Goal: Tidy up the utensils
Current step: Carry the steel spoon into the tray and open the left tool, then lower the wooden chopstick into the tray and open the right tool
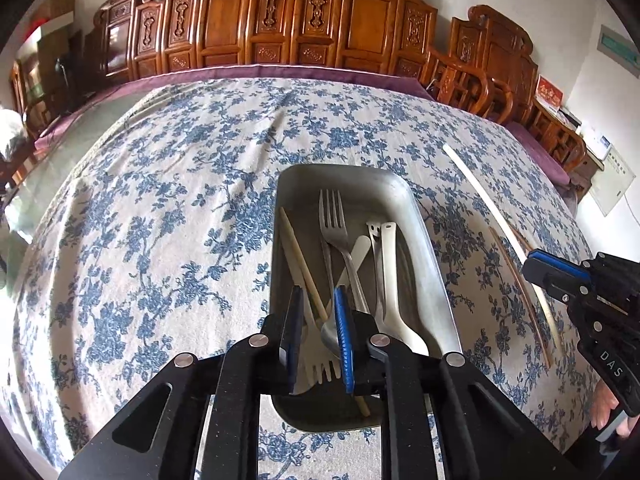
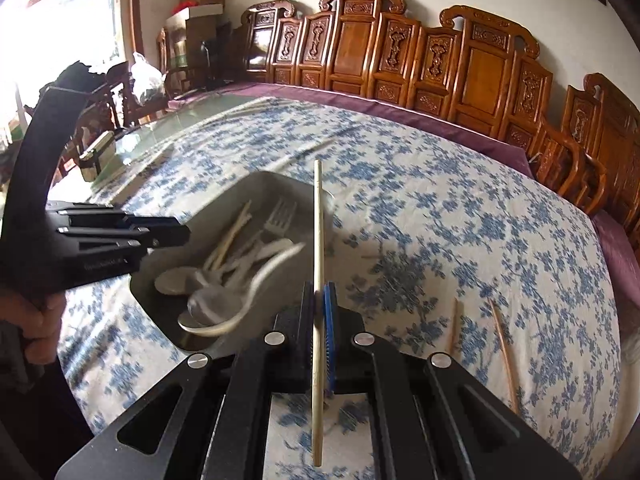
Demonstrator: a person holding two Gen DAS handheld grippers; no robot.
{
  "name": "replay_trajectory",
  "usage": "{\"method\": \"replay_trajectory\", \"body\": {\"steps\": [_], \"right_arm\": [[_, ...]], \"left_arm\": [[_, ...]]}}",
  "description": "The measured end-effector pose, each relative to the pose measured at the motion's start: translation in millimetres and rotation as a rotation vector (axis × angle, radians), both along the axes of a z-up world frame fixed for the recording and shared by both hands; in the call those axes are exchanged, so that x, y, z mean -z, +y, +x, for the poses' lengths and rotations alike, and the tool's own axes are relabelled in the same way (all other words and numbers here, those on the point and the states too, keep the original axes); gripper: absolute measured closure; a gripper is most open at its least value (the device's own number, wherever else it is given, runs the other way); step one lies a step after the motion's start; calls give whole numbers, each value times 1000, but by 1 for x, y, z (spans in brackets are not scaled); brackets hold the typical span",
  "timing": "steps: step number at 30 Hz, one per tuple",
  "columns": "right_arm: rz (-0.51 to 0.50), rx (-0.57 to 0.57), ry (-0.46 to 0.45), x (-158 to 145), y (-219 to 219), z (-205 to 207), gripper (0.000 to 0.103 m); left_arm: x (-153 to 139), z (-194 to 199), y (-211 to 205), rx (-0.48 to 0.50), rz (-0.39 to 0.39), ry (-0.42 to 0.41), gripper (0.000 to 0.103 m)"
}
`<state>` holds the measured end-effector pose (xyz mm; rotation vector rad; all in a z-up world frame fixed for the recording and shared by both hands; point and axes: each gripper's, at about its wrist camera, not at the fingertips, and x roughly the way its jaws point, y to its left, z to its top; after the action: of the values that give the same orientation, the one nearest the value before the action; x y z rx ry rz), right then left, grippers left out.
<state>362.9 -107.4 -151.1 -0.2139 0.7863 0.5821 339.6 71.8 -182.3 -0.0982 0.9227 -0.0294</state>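
Observation:
A metal tray [image 1: 436, 264] lies on the blue-flowered cloth and holds a metal fork [image 1: 332, 216], pale chopsticks, spoons and a white plastic fork [image 1: 316, 360]. My left gripper [image 1: 318, 292] hovers over the tray's near end, slightly open. The white fork lies below the gap and the pads do not press on it. At the right, my right gripper [image 1: 536, 268] is shut on a long pale chopstick [image 1: 480, 200]. In the right wrist view that gripper [image 2: 320, 300] holds the chopstick [image 2: 317, 240] upright in the picture, beside the tray [image 2: 248, 184]. The left gripper [image 2: 176, 232] shows there too.
Two thin wooden chopsticks [image 2: 502, 344] lie on the cloth to the right of the tray. Carved wooden chairs [image 1: 280, 20] line the table's far edge. A small box [image 2: 96, 156] stands on the bare glass at the far left. A person's hand [image 2: 36, 320] grips the left handle.

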Motion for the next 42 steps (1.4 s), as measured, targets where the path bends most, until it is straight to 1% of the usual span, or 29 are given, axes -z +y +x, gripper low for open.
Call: {"method": "replay_trajectory", "body": {"steps": [4,8,10,13,16,19,21,26,30,37,42], "right_arm": [[47,-20,12,-6,19,7,97],[104,-28,32,-11,36,16,97],[129,-33,42,-13,46,20,97],[162,-37,56,-15,57,25,97],[203,-31,76,-14,68,30,97],[221,-19,92,-10,77,35,97],[226,-9,103,-5,82,38,97],[229,17,130,10,89,44,97],[208,24,156,24,93,46,97],[148,35,176,43,95,41,97],[132,27,196,50,95,37,97]], "left_arm": [[-2,1,9,-15,-2,-2,88],[-7,2,19,-38,11,-19,79],[-9,2,23,-49,12,-25,77],[-12,3,31,-65,12,-35,71],[-15,3,42,-84,12,-43,70],[-17,3,50,-103,11,-49,67],[-19,3,54,-112,9,-56,64],[-21,3,60,-123,1,-58,63],[-22,3,60,-125,3,-64,50],[-21,4,60,-129,8,-59,50],[-21,5,60,-133,7,-55,49]]}}
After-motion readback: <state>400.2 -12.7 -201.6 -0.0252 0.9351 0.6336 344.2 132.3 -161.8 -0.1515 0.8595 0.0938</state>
